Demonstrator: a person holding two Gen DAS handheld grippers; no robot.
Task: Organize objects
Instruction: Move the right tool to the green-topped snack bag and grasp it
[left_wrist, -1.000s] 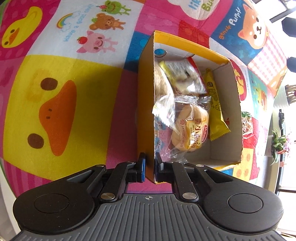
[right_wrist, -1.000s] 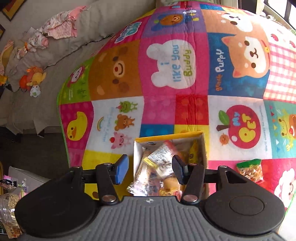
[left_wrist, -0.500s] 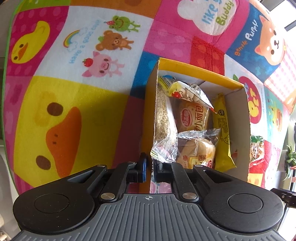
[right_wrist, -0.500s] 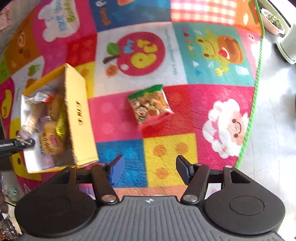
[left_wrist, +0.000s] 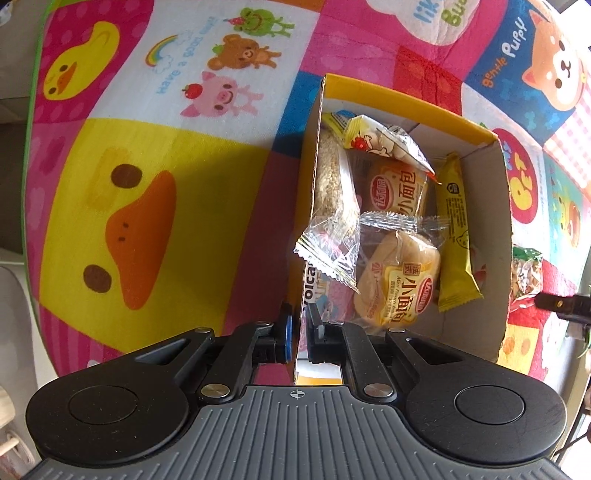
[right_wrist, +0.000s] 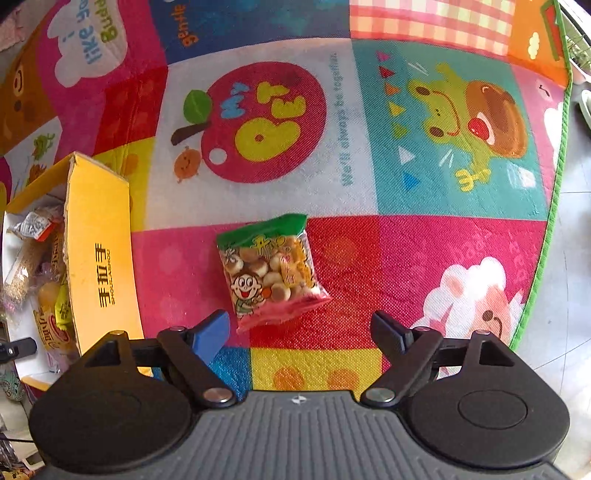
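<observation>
Left wrist view: left tongs (left_wrist: 298, 328) are pinching the near wall of the box (left_wrist: 406, 99), steadying it on the play mat (left_wrist: 147, 155); snack packets (left_wrist: 397, 284) are filling the box.

Right wrist view: right tongs (right_wrist: 306, 328) are spreading wider, nothing between them, hanging just short of the biscuit bag (right_wrist: 271, 271), which is lying on the mat right of the box (right_wrist: 99, 258). Best approach: be straddling the bag's middle, closing gently to avoid crushing biscuits.
</observation>
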